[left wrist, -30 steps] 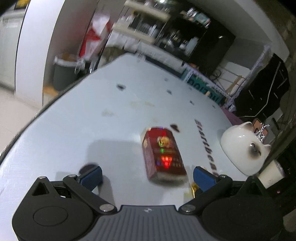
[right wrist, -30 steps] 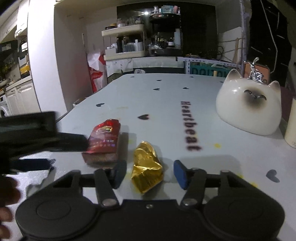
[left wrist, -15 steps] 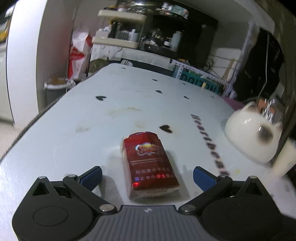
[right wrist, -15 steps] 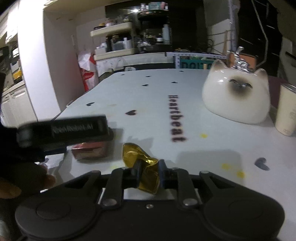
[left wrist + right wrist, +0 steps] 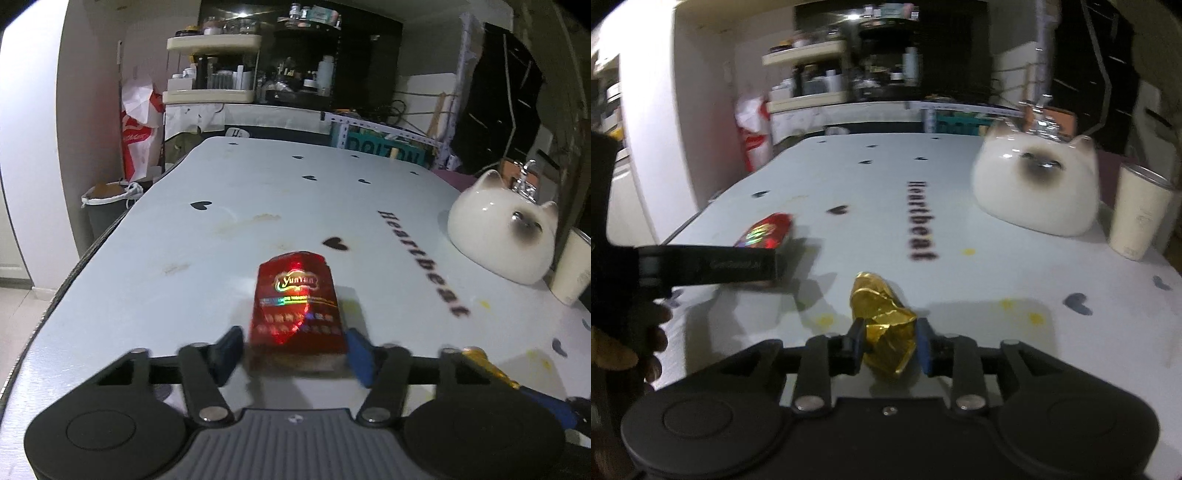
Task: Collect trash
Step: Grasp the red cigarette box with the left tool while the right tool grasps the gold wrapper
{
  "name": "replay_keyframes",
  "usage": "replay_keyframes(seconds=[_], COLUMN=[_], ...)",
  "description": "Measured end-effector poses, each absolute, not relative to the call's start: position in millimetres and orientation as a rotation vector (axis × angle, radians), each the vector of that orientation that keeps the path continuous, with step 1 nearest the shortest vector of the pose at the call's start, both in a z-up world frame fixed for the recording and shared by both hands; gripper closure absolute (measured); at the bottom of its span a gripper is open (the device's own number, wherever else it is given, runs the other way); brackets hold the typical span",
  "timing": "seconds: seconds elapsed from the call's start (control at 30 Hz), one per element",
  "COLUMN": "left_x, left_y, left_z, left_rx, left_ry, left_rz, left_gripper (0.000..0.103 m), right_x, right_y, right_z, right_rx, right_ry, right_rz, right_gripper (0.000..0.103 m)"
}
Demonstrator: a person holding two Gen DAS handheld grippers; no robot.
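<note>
**Both grippers on their trash**

The red foil-printed cigarette pack (image 5: 297, 310) lies on the white heart-printed tabletop (image 5: 258, 184); the left gripper (image 5: 293, 345) has just closed its jaws onto the pack's sides. The right gripper (image 5: 888, 345) pinches the crumpled gold foil wrapper (image 5: 882, 325), jaws easing slightly wider. White cat-shaped ceramic bowl (image 5: 1034, 188) sits well apart.
</note>
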State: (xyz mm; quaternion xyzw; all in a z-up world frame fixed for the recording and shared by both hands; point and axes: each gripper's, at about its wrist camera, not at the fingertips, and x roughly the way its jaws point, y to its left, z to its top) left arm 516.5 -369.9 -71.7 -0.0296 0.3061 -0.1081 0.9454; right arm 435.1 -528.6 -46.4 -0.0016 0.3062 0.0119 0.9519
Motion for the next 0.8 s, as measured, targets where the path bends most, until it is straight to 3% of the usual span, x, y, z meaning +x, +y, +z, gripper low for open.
replay_keyframes(seconds=[0.2,0.3,0.47,0.67,0.73,0.8], left_x=[492.3,480.7,457.9,443.3,445.1,446.9], left_y=[-351.3,-339.7,-327.5,-315.7,-316.0,-317.1], left_z=[-72.2,-71.8,-71.0,-72.7,-73.3,-73.6], left_rx=[-0.035,-0.008,0.082,0.056,0.038,0.028], left_ry=[0.623,0.626,0.642,0.631,0.631,0.633], left_rz=[-0.291,-0.311,-0.344,-0.367,-0.371,-0.365], left_gripper=[0.046,0.046,0.047,0.045,0.039,0.026], right_x=[429.0,426.5,421.3,423.5,427.6,432.4], right_y=[-519.9,-515.5,-505.7,-502.5,-500.6,-501.1], right_z=[-44.2,-43.1,-42.7,-43.6,-47.7,-47.5], right_rx=[-0.051,-0.081,-0.135,-0.148,-0.153,-0.129], right_ry=[0.643,0.651,0.664,0.634,0.636,0.634], right_rz=[0.116,0.141,0.199,0.165,0.167,0.164], right_gripper=[0.07,0.06,0.058,0.039,0.038,0.038])
